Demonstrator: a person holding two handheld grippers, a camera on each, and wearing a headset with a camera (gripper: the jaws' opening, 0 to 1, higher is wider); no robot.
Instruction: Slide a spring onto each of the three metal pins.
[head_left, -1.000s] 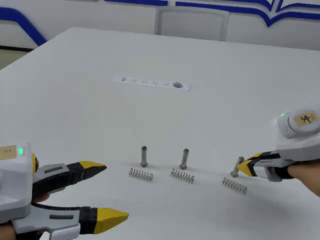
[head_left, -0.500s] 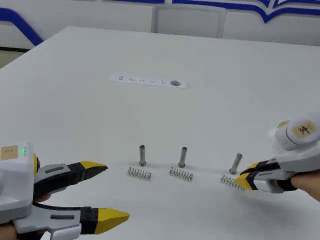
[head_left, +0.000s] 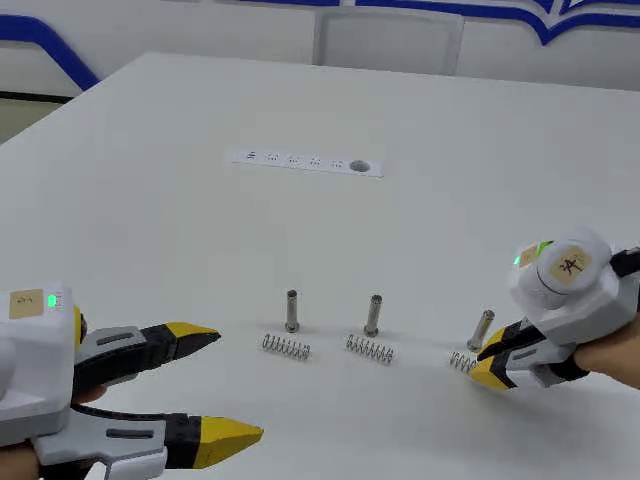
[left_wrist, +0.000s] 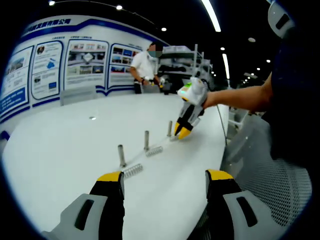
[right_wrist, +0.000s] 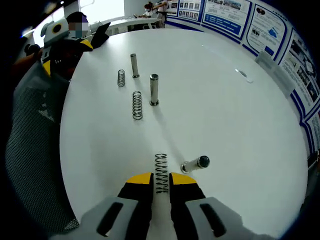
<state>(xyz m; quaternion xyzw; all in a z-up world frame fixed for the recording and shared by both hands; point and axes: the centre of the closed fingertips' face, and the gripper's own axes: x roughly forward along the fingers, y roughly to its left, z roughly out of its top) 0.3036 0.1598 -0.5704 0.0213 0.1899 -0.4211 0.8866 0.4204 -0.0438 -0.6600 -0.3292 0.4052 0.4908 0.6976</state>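
Three pins (head_left: 372, 315) bare | right tool (right_wrist: 160, 179) pinched onto rightmost spring (right_wrist: 161, 165) | left tool (left_wrist: 165, 177) wide open, empty

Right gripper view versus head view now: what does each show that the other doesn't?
Right gripper view: the thin coiled wire spring lies between the yellow tips of the right gripper; whether they pinch it is unclear. Head view: the left gripper holds its jaws wide apart above the white table. Both: three short bare metal pins and two more springs beside them.
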